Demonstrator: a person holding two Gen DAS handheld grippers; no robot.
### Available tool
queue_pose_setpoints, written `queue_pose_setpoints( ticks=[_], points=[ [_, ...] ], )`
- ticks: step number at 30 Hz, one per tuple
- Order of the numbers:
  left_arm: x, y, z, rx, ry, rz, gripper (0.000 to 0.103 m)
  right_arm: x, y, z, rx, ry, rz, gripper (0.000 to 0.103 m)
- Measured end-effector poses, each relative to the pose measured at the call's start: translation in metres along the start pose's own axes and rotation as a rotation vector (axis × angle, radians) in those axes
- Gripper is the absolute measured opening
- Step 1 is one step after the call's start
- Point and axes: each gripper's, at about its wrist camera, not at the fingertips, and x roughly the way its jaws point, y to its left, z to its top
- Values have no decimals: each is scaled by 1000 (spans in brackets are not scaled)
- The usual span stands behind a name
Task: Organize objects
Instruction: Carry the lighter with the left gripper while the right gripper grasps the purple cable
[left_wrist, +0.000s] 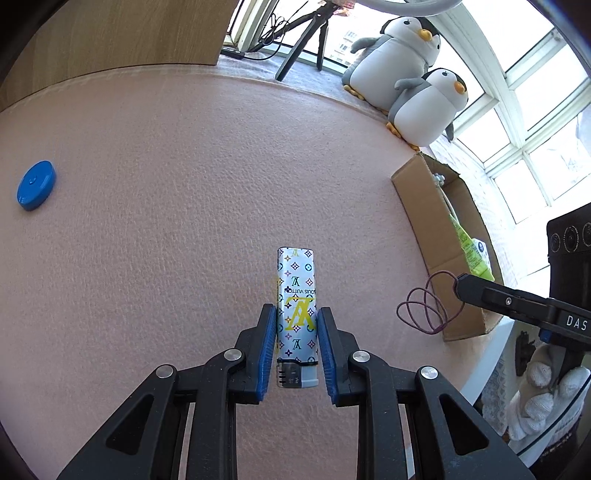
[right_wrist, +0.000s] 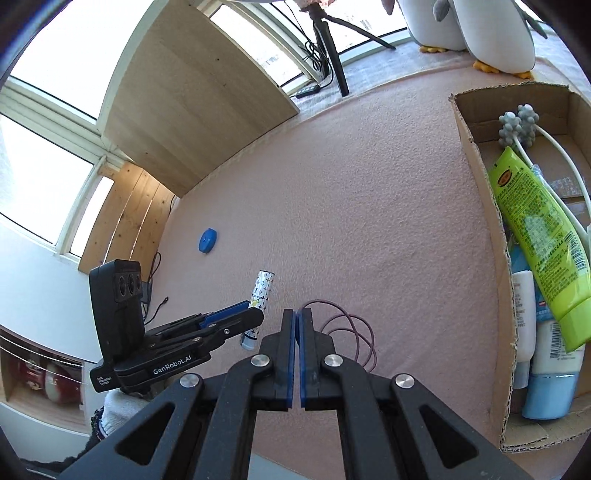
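A silver patterned lighter (left_wrist: 295, 288) points away from me over the pink mat, and my left gripper (left_wrist: 295, 312) is shut on its lower half with both blue pads against its sides. From the right wrist view the lighter (right_wrist: 261, 291) hangs tilted in the left gripper (right_wrist: 255, 315). My right gripper (right_wrist: 297, 314) is shut on a thin purple elastic loop (right_wrist: 347, 314). The loop (left_wrist: 424, 295) dangles from the right gripper (left_wrist: 458, 285) just beside the cardboard box (left_wrist: 417, 192). A blue round cap (left_wrist: 36, 184) lies far left on the mat.
The open cardboard box (right_wrist: 476, 192) at the mat's right edge holds a green tube (right_wrist: 535, 229), white and blue bottles and a white massager. Two plush penguins (left_wrist: 406, 48) and a tripod (left_wrist: 306, 37) stand behind the mat. A wooden board leans at the back left.
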Motion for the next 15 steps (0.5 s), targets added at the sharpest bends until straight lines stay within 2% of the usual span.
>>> queue_pose_setpoints(
  ticks=[7,15],
  points=[
    [-10,-40,24,58,-35,-37,24,-60,-4,13,-15,-116,1,2],
    [4,-109,65,160,-68,-78,24,-123,-35,37,-26,-226,-121,2]
  ],
)
